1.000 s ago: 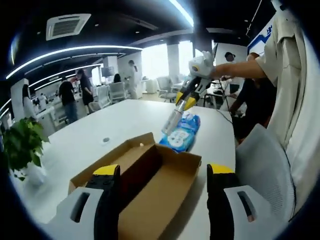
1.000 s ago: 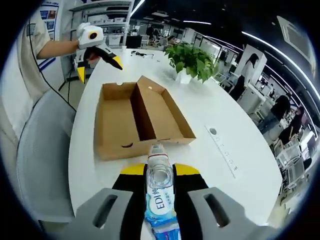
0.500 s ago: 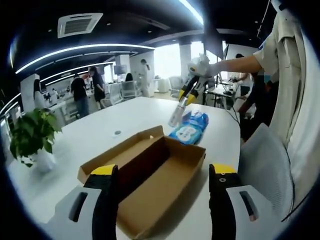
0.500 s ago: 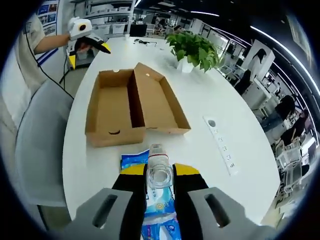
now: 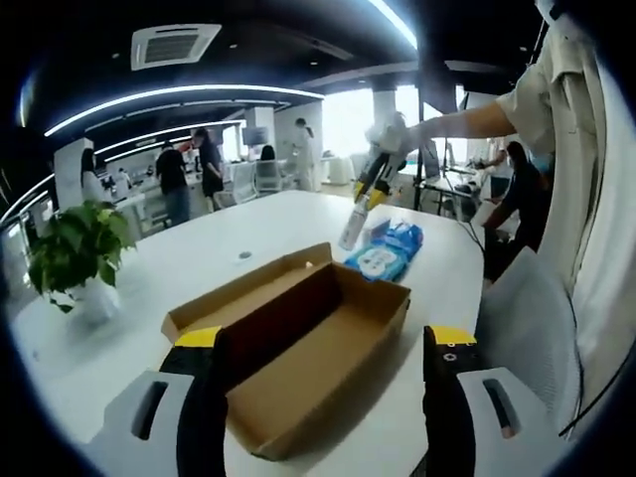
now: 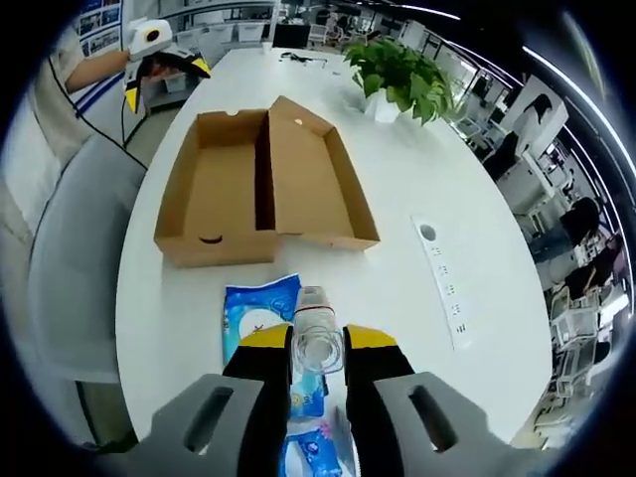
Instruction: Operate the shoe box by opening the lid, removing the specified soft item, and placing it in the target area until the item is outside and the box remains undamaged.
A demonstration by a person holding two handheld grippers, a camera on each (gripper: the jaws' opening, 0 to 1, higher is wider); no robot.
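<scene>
Shoe box (image 6: 260, 184) open and empty on the tabletop (image 6: 397, 229), blue soft pack (image 6: 260, 316) just beside it, your right claw (image 6: 318, 350) gripping a clear bottle (image 6: 317, 343) above that pack, your left claw (image 5: 323, 343) spread wide near the box.

An open-plan office surrounds a long white table (image 5: 258, 224). Curved light strips (image 5: 149, 99) and a square ceiling air vent (image 5: 176, 46) sit in the dark ceiling, and bright windows (image 5: 348, 119) glow at the far end. A potted plant (image 6: 402, 75) and what looks like a power strip (image 6: 442, 283) are on the table; a grey chair (image 6: 70, 258) stands beside it.
</scene>
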